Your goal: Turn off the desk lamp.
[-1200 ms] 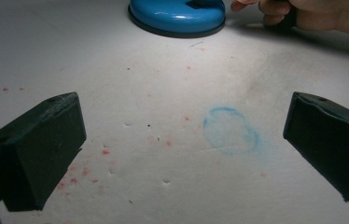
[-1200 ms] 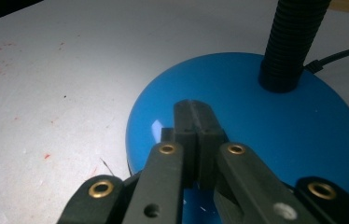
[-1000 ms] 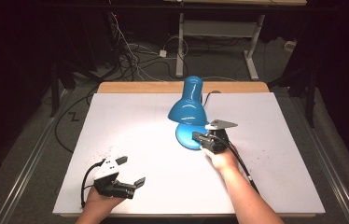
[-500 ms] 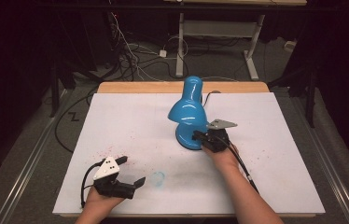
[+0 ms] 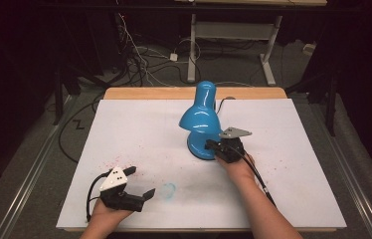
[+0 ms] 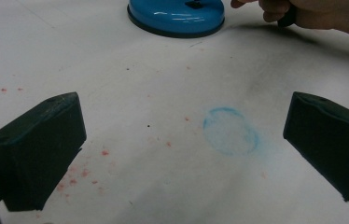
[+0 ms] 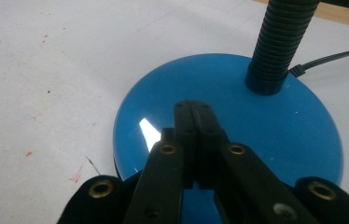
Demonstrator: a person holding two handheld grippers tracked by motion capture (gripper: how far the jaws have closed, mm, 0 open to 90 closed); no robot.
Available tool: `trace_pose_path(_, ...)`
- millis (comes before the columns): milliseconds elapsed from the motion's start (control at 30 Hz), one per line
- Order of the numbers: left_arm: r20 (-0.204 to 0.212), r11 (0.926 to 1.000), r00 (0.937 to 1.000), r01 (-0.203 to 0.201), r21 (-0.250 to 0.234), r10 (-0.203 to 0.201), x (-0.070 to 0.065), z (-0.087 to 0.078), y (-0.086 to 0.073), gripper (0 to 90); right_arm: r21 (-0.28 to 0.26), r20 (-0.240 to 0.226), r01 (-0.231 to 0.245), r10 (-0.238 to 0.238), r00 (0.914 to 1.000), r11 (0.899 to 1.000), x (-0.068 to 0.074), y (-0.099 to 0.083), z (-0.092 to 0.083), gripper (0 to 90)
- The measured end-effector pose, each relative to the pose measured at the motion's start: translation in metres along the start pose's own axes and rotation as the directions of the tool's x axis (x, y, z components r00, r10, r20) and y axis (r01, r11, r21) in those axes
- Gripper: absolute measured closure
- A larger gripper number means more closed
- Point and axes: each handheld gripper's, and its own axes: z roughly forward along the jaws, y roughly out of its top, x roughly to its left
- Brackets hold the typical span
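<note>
A blue desk lamp (image 5: 201,117) stands at the back middle of the white table, its shade bent down over its round base (image 5: 197,148). My right gripper (image 5: 210,146) is shut, and its closed tips (image 7: 193,109) rest on top of the glossy base (image 7: 280,140), in front of the ribbed neck (image 7: 280,42). My left gripper (image 5: 140,181) lies at the front left, open, with nothing but bare table between its jaws (image 6: 182,140). The left gripper view has the base (image 6: 177,16) far ahead, with the other hand (image 6: 303,11) beside it.
A faint blue ring mark (image 5: 169,189) is on the table (image 5: 293,124) between the hands, with small red specks (image 6: 84,172) around it. The lamp's black cable (image 7: 331,58) runs off the back of the base. A wooden edge (image 5: 149,93) borders the far side.
The lamp's base looked brighter a second ago than it does now. Both hands and grippers have stayed where they were.
</note>
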Motion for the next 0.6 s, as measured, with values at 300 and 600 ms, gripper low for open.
trace_pose_path(300,0.008,0.9999,0.9999,0.009,-0.006,-0.009,0.001,0.001,-0.001,0.0,-0.037,-0.001,0.019,-0.019,0.9998,0.999,0.007,0.006,-0.018,90.0)
trace_pose_path(600,0.010,0.9999,0.9999,0.012,-0.009,-0.012,0.001,0.001,-0.001,0.0,-0.065,-0.004,0.026,-0.026,0.9996,0.998,0.012,0.003,-0.037,90.0)
